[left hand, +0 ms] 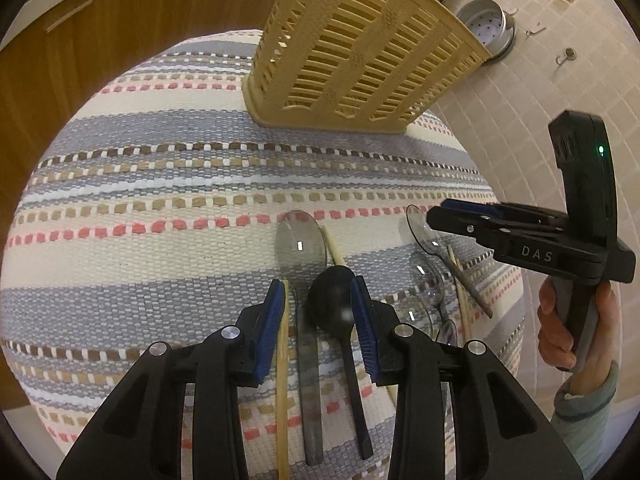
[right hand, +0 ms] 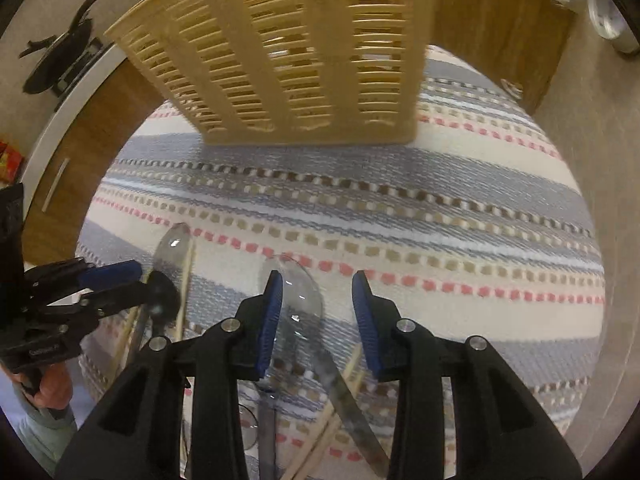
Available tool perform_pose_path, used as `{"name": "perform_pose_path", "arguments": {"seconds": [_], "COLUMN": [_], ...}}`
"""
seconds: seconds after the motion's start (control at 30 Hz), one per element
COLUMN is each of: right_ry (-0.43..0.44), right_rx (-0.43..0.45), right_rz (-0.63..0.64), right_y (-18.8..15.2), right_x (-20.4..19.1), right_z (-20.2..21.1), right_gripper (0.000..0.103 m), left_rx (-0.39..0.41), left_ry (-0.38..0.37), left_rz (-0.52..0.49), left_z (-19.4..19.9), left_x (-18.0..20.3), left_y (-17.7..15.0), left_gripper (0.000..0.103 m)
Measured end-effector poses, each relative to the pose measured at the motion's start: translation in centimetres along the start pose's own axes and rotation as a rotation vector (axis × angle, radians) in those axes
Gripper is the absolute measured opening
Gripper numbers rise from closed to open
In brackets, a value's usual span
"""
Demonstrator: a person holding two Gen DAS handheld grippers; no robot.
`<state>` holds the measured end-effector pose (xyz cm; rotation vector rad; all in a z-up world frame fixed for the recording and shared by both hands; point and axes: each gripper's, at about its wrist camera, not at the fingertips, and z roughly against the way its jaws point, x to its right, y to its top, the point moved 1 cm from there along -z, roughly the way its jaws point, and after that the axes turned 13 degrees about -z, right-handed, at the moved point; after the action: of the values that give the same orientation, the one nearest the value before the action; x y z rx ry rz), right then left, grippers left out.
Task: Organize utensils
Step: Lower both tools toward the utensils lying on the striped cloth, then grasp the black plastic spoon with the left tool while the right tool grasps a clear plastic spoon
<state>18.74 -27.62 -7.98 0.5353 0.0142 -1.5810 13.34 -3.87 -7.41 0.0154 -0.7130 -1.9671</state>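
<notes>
Left gripper (left hand: 318, 312): jaws spread, holding nothing, straddling the black spoon (left hand: 334, 300) and the clear spoon (left hand: 300, 240) on the striped mat (left hand: 160, 200); whether the pads touch either cannot be told. Rack (left hand: 352, 52): upright at the mat's far edge, well apart from the utensils. Right gripper (right hand: 318, 312): jaws spread over a second clear spoon (right hand: 300, 292), nothing pinched. Judged step: the approach to pick up. Next: settle each pair around one utensil only, close, lift, carry to the rack.
</notes>
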Motion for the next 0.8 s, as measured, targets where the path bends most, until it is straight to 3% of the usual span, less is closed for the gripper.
{"name": "perform_pose_path", "arguments": {"seconds": [0.3, 0.43, 0.63, 0.7, 0.8], "right_ry": [-0.015, 0.019, -0.03, -0.058, -0.056], "right_rx": [-0.039, -0.046, -0.035, -0.025, -0.02], "right_rz": [0.04, 0.034, 0.087, 0.102, 0.116], "right_y": [0.0, -0.1, -0.4, -0.6, -0.9], "right_x": [-0.8, -0.9, -1.3, -2.1, -2.3], "right_z": [-2.0, -2.3, -2.3, -2.8, -2.7], "right_gripper": [0.034, 0.042, 0.042, 0.035, 0.012], "left_rx": [-0.001, -0.006, -0.007, -0.005, -0.008], "left_ry": [0.018, 0.044, 0.06, 0.065, 0.064], "left_rz": [-0.026, -0.042, -0.061, -0.06, -0.059], "left_z": [-0.7, -1.3, -1.9, -1.9, -2.1], "left_x": [0.9, 1.7, 2.6, 2.6, 2.6], "left_y": [0.5, 0.7, 0.9, 0.9, 1.1], "left_gripper": [0.032, 0.032, 0.032, 0.029, 0.016]}}
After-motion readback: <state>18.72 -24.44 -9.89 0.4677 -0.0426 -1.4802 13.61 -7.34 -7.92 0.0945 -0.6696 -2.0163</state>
